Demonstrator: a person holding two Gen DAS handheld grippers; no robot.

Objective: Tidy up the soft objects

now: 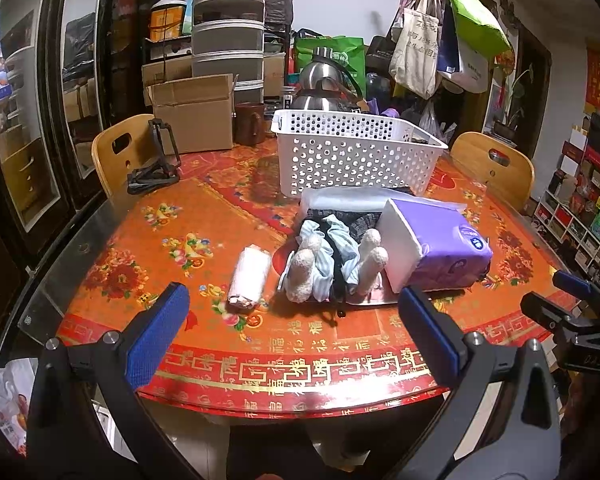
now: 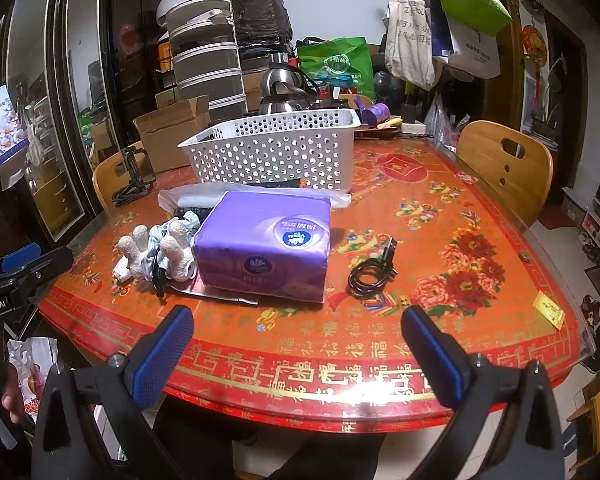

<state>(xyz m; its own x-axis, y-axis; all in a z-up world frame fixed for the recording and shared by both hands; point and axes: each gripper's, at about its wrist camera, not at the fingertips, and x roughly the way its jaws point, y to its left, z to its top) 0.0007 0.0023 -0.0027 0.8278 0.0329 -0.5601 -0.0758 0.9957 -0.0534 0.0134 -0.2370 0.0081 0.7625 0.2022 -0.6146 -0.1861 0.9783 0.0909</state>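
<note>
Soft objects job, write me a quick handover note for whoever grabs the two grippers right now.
Left gripper: open, empty, hovering over the near table edge.
Right gripper: open, empty, also at the near edge.
White basket stands at the far side of the table; what is in it cannot be made out.
Still on the table in front of it: purple tissue pack, plush toy tangled with light blue cloth, white roll, and a clear bag behind them.
Black cable lies right of the tissue pack.
Done: nothing visibly sorted. Left: moving all the soft items.
</note>
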